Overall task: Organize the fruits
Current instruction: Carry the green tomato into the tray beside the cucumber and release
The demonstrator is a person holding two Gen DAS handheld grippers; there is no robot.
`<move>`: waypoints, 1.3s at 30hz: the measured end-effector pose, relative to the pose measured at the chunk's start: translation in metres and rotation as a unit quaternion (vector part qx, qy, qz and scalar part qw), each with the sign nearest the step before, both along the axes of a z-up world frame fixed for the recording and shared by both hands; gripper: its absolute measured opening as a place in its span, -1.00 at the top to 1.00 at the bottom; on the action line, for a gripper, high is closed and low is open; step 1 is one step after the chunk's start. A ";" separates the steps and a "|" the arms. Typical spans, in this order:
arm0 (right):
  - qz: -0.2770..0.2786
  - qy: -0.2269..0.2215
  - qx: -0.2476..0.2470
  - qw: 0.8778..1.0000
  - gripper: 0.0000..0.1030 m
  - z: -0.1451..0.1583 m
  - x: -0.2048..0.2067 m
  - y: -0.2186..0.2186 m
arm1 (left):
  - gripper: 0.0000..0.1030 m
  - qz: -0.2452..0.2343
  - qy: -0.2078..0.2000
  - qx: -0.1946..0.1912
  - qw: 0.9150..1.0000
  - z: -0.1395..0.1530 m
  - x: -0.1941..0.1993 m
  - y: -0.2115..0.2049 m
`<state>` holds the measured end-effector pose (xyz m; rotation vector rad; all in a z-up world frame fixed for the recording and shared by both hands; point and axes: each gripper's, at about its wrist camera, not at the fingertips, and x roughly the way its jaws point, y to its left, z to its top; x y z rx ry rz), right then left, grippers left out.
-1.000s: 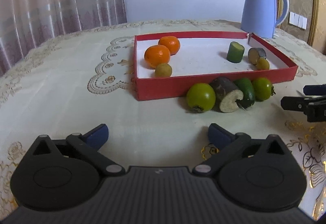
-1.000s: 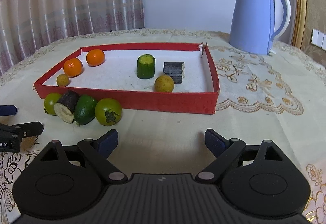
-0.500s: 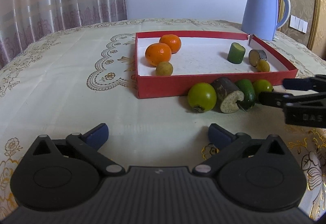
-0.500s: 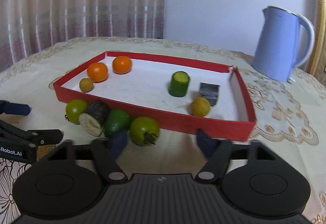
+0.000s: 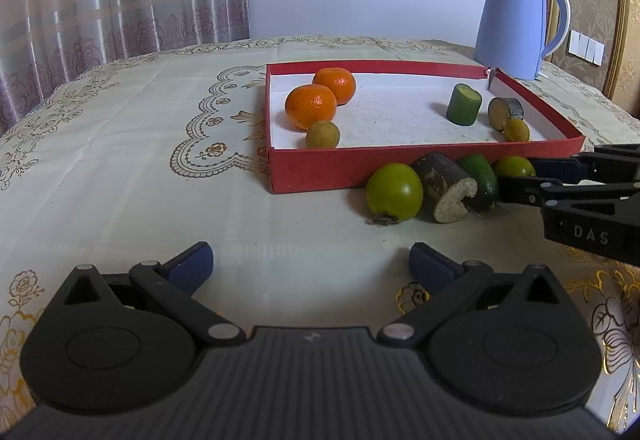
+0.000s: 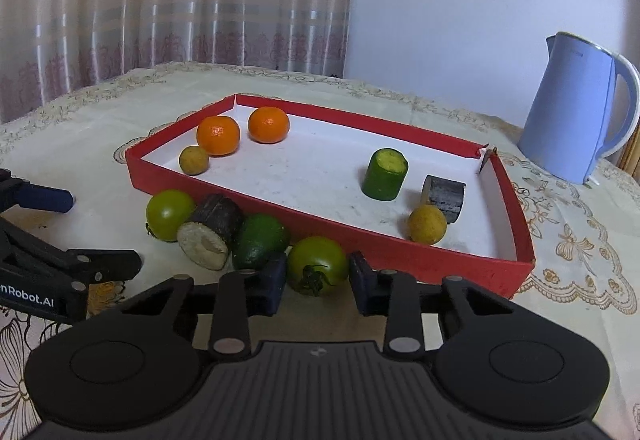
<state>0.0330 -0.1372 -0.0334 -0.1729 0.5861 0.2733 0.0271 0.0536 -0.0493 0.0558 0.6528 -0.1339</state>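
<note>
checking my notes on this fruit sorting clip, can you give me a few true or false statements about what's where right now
1. Two oranges lie inside the red tray. True.
2. The right gripper is shut on the avocado. False: its fingers sit either side of a green tomato, with gaps showing, and the avocado lies beside it.
3. The blue kettle stands inside the tray. False: it stands on the tablecloth beyond the tray's far corner.
4. Four pieces lie on the tablecloth outside the tray's near wall. True: two green tomatoes, the avocado and a dark cut chunk.
5. The left gripper holds a fruit. False: it is open with nothing between its fingers.
</note>
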 end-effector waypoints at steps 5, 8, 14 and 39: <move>-0.017 -0.017 0.009 1.000 0.36 0.004 -0.008 -0.008 | -1.00 0.000 0.000 0.000 1.000 0.000 0.000 0.000; -0.029 -0.033 0.008 0.999 0.36 0.012 -0.015 -0.016 | -1.00 0.000 0.000 0.000 1.000 0.000 0.000 0.000; -0.058 -0.070 0.006 0.996 0.36 0.040 -0.010 -0.033 | -1.00 0.000 0.000 0.000 1.000 0.000 0.000 0.000; -0.063 0.009 -0.023 0.998 0.36 0.004 0.080 -0.005 | -1.00 0.000 0.000 0.000 1.000 0.000 0.000 0.000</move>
